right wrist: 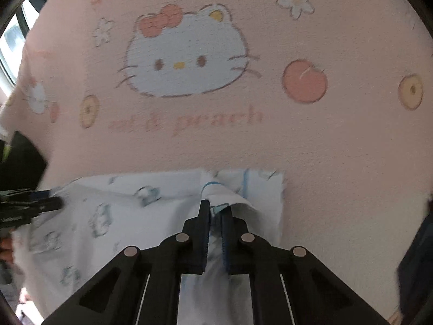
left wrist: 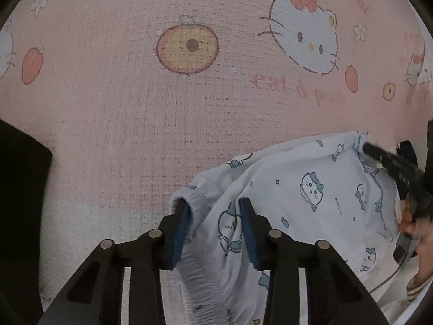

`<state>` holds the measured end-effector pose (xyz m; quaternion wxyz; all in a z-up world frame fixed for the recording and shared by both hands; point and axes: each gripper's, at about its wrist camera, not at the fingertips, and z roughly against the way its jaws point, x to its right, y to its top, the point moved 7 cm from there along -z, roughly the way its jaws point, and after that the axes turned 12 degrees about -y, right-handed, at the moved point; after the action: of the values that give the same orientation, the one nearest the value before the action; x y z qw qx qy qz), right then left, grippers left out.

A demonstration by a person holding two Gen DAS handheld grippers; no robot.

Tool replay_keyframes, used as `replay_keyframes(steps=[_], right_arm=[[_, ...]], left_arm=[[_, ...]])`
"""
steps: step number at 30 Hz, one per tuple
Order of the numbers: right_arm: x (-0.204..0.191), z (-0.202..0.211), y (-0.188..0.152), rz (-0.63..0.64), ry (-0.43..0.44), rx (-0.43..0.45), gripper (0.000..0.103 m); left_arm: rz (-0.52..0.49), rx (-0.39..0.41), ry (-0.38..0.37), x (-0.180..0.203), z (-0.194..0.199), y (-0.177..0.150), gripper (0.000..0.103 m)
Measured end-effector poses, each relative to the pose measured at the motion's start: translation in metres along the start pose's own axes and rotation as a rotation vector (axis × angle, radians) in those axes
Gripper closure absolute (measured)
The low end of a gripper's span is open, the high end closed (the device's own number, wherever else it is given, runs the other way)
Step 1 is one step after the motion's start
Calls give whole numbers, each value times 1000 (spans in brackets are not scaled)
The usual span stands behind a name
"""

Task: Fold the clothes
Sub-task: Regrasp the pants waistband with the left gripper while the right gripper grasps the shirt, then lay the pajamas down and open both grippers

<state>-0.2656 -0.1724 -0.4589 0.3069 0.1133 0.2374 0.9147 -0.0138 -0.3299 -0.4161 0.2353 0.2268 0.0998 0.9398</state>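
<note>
- Left wrist view, left and centre of the frame: a pink cover (left wrist: 113, 86) printed with cat faces, peaches and flowers fills the background; a printed halved peach (left wrist: 187, 45) sits at upper centre and a cat face (left wrist: 304, 36) at upper right.
- Left wrist view, lower centre: the left tongs (left wrist: 213, 211) stand parted, with the elastic-gathered edge of the white garment (left wrist: 311, 189) lying between the two blue pads (left wrist: 180, 233); the fabric touches the left-hand pad, while the right-hand pad sits on top of the cloth, so the tongs are released rather than clenched.
- Left wrist view, lower right: the garment, white with small blue cartoon figures, spreads from the tongs toward the right edge of the frame, where the right tongs (left wrist: 370, 149) reach onto its far border.
- Right wrist view, far left edge: the left tongs (right wrist: 51, 203) enter at mid-height, touching the garment's left side.
- Right wrist view, lower left to centre: the white garment (right wrist: 94, 216) lies on the pink cover (right wrist: 338, 149), below a printed cat face (right wrist: 186, 62).
- Right wrist view, lower centre: the right tongs (right wrist: 215, 211) are clenched on a raised fold of the garment, with cloth pinched between the nearly closed pads (right wrist: 207, 233).
</note>
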Motion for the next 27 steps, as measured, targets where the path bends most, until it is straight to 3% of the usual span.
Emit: replay_keyframes(steps=[2,5,10,13,14,16,17,18,19,22,25,27], right_arm=[[13,-3,5,-58,-54,18,99],[27,-15,2,-129,-43,-32,99],[28,-15,-1,-86,-81,-11,99],[32,-13,-3,-107,-56,-4,98],[34,-11,-3,-116,-44,-6,95],[41,-3,-2,-131,-51,0,73],[46,4,-2,-140,-75,17,43],[51,11,-1,-158,-86,37,24],[54,17,0,-177,-76,53,23],[54,32,0,-221,-42,54,23],[50,48,-3,-242,-44,49,23],[54,65,-8,-282,-41,41,23]], left_arm=[[6,-1,-9,-2,0,2,70],[16,-3,-8,-7,-6,7,70],[11,12,5,-10,-11,11,70],[21,18,-7,-5,-14,15,70],[30,20,-15,-6,-13,16,70],[77,17,-43,-11,-8,16,70],[104,20,-62,-11,-5,17,70],[128,29,-87,-12,-1,18,70],[151,37,-111,-13,3,19,69],[182,56,-159,-11,16,20,48],[127,81,-134,-2,32,17,46],[108,75,-159,0,40,9,46]])
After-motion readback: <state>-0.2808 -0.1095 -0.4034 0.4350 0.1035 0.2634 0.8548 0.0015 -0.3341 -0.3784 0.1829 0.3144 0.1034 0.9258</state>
